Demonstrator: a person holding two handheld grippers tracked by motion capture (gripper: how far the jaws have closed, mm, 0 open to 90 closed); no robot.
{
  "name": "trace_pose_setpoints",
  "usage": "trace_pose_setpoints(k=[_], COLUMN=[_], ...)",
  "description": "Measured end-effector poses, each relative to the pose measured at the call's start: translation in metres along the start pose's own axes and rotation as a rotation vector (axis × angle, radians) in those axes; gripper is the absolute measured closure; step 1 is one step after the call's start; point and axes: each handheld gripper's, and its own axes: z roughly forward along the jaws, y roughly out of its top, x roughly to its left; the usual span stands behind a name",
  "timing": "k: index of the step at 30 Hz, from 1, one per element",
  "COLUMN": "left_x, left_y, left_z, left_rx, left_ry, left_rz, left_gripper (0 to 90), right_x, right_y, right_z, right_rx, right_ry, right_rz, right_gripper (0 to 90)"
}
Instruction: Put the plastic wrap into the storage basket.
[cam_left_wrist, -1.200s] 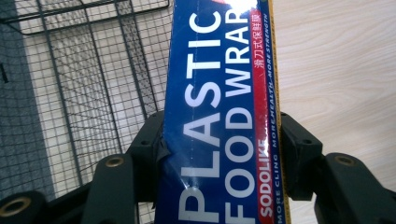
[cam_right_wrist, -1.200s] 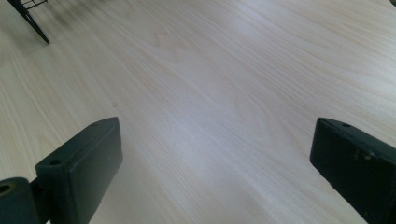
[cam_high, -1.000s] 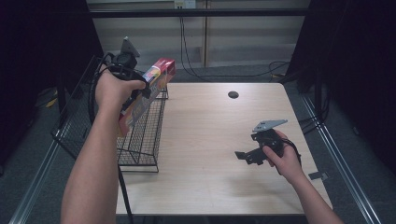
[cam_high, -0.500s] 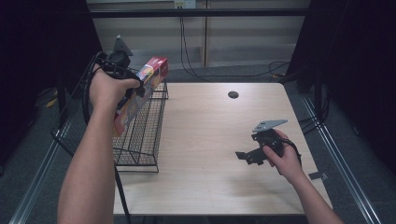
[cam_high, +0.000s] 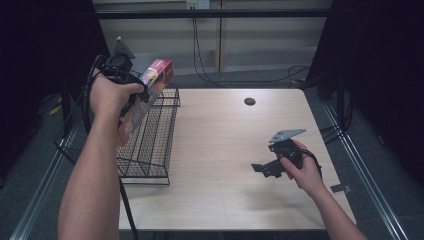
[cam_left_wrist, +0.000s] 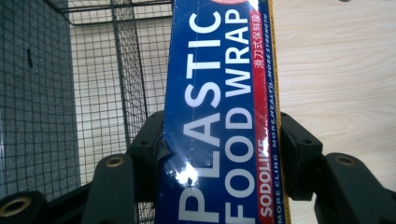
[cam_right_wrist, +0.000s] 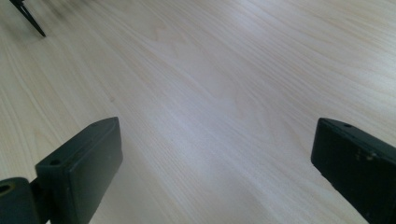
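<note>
A person's left claw (cam_high: 131, 95) is clenched on a long box of plastic food wrap (cam_high: 145, 100), holding it tilted in the air above the black wire basket (cam_high: 150, 145), its red end raised toward the basket's far edge. In the left gripper view the two black jaws press on either side of the blue box (cam_left_wrist: 219, 116), whose white lettering reads "PLASTIC FOOD WRAP", with the basket's mesh (cam_left_wrist: 116, 84) below and beside it. The basket sits on the left edge of the pale wooden counter (cam_high: 220, 200). To the right of the basket, well apart from it, the right claw (cam_high: 262, 169) rests low over the bare counter in the person's hand (cam_high: 302, 172), its jaws spread wide with nothing between them; the right gripper view shows wood grain (cam_right_wrist: 210, 102) between the two parted jaws. Beyond the basket, near the counter's far edge, lies a small dark round hole (cam_high: 249, 101).
</note>
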Motion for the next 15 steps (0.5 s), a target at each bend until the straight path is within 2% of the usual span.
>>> trace_pose_setpoints(k=[7,9,13,15], left_x=[0.01,0.013,0.018,0.021], left_y=[-0.002,-0.003,-0.005,-0.006], left_z=[-0.002,-0.002,-0.003,-0.003], left_rx=[-0.015,-0.014,-0.034,-0.027], left_ry=[0.032,0.046,0.047,0.056], left_rz=[-0.044,-0.043,-0.074,-0.082], left_gripper=[44.3,44.4,44.4,44.4], right_x=[0.0,0.0,0.0,-0.001], right_y=[0.0,0.0,0.0,0.0], right_z=[0.0,0.0,-0.001,-0.002], right_rx=[0.0,-0.001,-0.001,0.001], right_ry=[0.002,0.005,-0.004,0.0], right_rz=[-0.002,0.0,-0.004,-0.001], right_gripper=[1.9,1.9,1.9,1.9])
